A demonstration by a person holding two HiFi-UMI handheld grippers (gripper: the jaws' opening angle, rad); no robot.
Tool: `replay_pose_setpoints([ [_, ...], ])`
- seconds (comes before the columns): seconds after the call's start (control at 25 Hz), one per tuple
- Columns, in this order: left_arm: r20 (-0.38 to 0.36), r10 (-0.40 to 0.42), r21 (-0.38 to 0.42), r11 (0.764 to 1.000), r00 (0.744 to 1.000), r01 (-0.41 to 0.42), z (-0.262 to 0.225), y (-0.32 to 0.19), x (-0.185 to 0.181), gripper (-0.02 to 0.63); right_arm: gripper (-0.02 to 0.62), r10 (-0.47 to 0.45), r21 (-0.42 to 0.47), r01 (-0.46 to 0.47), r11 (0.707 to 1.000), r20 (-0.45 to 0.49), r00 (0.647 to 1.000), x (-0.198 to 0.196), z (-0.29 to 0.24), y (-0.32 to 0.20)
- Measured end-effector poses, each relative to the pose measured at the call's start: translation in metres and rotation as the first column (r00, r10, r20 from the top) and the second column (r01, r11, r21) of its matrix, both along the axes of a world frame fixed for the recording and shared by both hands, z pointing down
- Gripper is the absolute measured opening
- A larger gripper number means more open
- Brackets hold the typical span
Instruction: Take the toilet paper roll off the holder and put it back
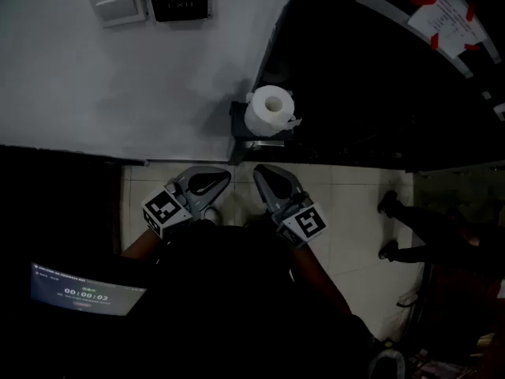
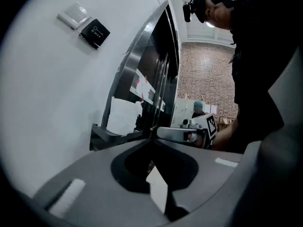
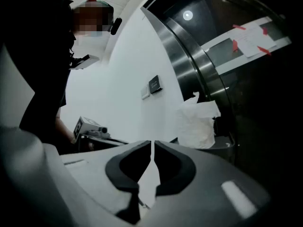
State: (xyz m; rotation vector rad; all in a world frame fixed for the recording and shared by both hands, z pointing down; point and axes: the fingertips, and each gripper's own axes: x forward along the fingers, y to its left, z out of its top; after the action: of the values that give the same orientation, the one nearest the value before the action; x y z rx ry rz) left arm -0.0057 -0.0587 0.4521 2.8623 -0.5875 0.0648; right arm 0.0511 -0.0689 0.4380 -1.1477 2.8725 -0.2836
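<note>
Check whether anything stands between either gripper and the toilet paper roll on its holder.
Nothing visible does. The toilet paper roll sits on its dark holder by the white wall. The left gripper and right gripper, both shut and empty, hang short of it, with only open air above the tiled floor between.

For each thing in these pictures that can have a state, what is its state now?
toilet paper roll: sits on the holder, nothing touches it, a torn end hangs loose.
holder: carries the roll.
left hand-held gripper: shut, empty, apart from the roll.
right hand-held gripper: shut, empty, apart from the roll.
screen: lit, shows a timer.
</note>
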Motion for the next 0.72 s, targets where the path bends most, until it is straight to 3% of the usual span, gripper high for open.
replay_pose_setpoints([
  [0.16, 0.003, -0.002, -0.001, 1.000, 1.000, 0.002, 0.002, 0.000, -0.002, 0.000, 0.045, 0.093, 0.013, -0.093, 0.996, -0.001, 0.996, 0.017, -0.002, -0.015],
  [0.72, 0.001, -0.009, -0.006, 1.000, 1.000, 0.009, 0.003, -0.001, -0.006, 0.000, 0.424, 0.269, 0.055, -0.267, 0.962, -0.019, 0.963, 0.032, -0.035, -0.071],
])
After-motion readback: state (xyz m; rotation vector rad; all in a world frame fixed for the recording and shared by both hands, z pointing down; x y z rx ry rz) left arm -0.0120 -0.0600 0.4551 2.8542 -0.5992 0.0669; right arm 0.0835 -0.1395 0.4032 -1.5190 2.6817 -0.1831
